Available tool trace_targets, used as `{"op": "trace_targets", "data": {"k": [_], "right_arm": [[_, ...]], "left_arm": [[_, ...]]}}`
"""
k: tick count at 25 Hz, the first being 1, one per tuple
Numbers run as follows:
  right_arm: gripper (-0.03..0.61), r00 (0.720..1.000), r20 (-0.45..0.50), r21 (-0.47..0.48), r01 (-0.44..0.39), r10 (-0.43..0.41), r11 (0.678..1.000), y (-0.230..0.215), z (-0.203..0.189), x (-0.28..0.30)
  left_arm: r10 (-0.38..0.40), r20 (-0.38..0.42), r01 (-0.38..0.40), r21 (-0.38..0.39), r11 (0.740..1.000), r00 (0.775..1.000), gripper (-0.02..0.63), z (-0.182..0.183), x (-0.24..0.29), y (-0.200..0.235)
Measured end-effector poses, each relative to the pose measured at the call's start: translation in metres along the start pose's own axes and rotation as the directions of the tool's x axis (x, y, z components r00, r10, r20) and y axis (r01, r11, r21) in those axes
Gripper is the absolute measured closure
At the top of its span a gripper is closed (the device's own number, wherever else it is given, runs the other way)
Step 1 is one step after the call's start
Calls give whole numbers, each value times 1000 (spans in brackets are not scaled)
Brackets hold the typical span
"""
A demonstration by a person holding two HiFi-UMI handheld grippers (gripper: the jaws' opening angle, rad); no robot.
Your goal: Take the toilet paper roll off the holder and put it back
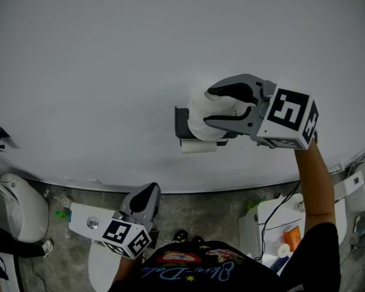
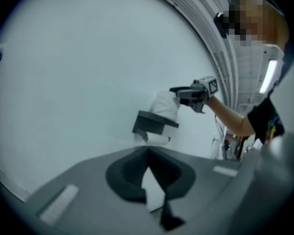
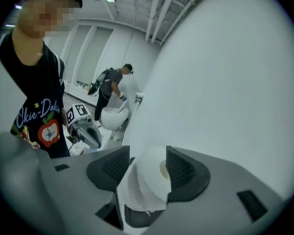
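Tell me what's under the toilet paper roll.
Below the toilet paper roll, clamped by the right gripper, is the dark holder on the wall. A white piece shows beneath it; any spindle is hidden.

roll (image 1: pixel 196 126) at holder (image 1: pixel 182 123) on wall (image 1: pixel 109 72) | right tool (image 1: pixel 208 107) around roll | left tool (image 1: pixel 147 194) below holder, well apart

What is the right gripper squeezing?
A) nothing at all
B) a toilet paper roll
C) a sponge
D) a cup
B: in the right gripper view, the right gripper has its jaws pressed on both sides of the white toilet paper roll, close to the holder.
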State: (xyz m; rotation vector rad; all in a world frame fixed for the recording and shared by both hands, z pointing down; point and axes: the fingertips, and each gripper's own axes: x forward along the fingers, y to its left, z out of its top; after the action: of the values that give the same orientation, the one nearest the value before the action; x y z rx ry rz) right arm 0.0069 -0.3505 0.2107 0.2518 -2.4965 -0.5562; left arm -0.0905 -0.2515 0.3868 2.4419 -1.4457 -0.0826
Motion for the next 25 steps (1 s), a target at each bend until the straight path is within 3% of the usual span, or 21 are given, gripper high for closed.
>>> {"op": "trace_targets", "data": {"k": [3,6,9,12,14,16,18,22,25], "right_arm": [[345,976,211,56,47,-58,997,10,26,-22],[347,898,402,194,104,-176,975,25,30,-44],[348,830,490,347,96,-267,933,48,10,-51],[353,819,506,444,22,-271,896,76,-18,-43],[371,798,514,519,1,-313,855,86,-33,-40],[519,784,493,591,16,-376,807,94,-54,-38],[529,793,453,634,35,-408,773,104,-77,-34],[545,799,426,677,30,-425,736,125,-94,-25],[557,799,422,689,25,-428,725,133,-97,-20]], "left_arm": [[-18,-9,18,6,1000,1000,615,-2,3,-4],[-39,-22,40,25,999,999,615,-4,7,-9],[-68,-33,69,52,996,997,615,-4,12,-16],[-93,-51,96,78,992,994,615,-6,18,-23],[-105,-60,109,59,992,993,615,-9,21,-27],[-112,-64,115,44,992,992,615,-11,22,-29],[-116,-71,120,44,992,991,615,-13,24,-30],[-129,-82,132,42,990,988,615,-15,26,-35],[-129,-90,133,42,990,988,615,-17,27,-36]]}}
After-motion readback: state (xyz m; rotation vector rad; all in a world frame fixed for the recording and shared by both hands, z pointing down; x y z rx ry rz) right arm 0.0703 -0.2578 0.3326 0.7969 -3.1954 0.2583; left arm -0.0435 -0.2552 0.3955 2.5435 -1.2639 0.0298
